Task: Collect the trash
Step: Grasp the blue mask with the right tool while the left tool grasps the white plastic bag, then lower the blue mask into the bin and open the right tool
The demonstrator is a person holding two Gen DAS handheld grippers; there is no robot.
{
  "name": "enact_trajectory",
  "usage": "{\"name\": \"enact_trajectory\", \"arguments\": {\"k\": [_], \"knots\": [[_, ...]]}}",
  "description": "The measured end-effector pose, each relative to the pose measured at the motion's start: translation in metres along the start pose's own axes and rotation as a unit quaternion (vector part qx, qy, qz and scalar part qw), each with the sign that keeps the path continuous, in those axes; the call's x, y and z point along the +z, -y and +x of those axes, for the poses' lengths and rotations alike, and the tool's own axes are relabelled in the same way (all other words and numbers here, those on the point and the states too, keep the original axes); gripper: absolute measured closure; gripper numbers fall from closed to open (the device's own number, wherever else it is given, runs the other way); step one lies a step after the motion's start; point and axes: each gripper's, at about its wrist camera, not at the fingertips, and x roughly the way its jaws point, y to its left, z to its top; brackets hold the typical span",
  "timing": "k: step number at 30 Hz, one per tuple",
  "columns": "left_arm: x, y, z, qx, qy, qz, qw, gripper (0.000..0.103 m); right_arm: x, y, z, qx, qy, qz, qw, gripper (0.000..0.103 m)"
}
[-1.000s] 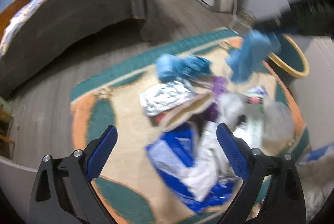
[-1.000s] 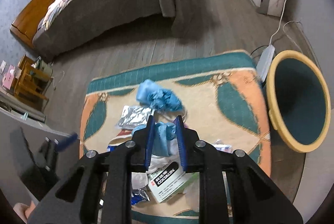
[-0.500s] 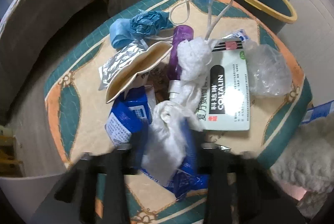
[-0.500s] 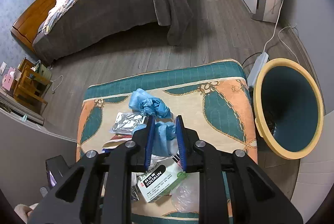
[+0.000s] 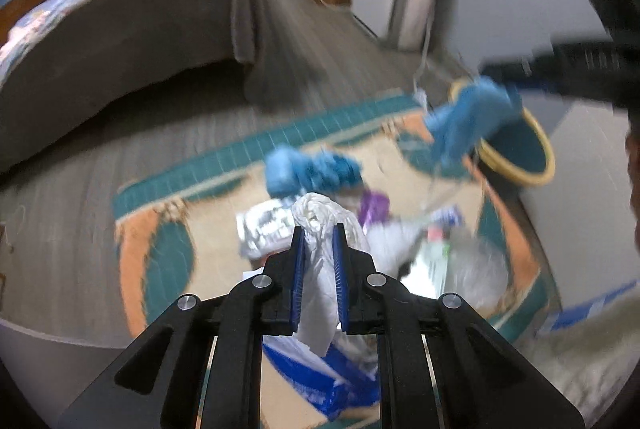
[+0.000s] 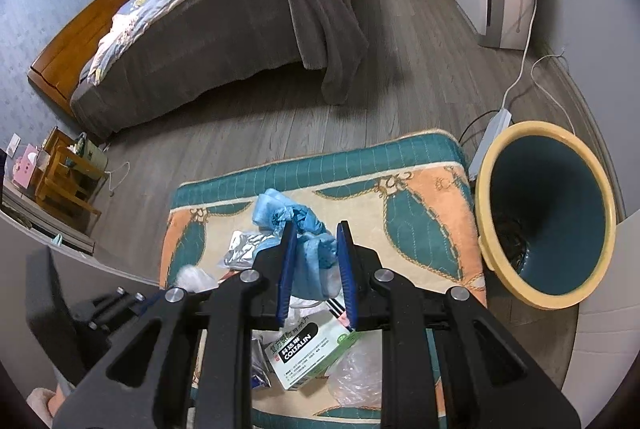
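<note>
The left gripper (image 5: 319, 243) pinches a white tissue wad (image 5: 320, 269); the right gripper (image 6: 314, 253) pinches a blue face mask (image 6: 316, 265). Carry each fully over the bin (image 6: 592, 293) rim beside the rug (image 6: 432, 209) before releasing.

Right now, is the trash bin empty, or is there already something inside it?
Not empty: the trash bin has a dark tangle at its bottom. What it is cannot be told.

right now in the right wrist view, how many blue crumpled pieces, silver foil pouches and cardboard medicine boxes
blue crumpled pieces: 2, one loose, one in the right gripper
silver foil pouches: 1
cardboard medicine boxes: 1
total: 4
</note>
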Motion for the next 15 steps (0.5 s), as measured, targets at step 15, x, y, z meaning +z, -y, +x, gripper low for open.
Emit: {"name": "enact_trajectory", "arguments": {"k": [15], "knots": [[0.047,0.002,-0.001,0.022,0.052,-0.036,0.9977,0.088,0.007,0.053,-0.017,-0.029,0.028,0.023,0.999,0.083]]}}
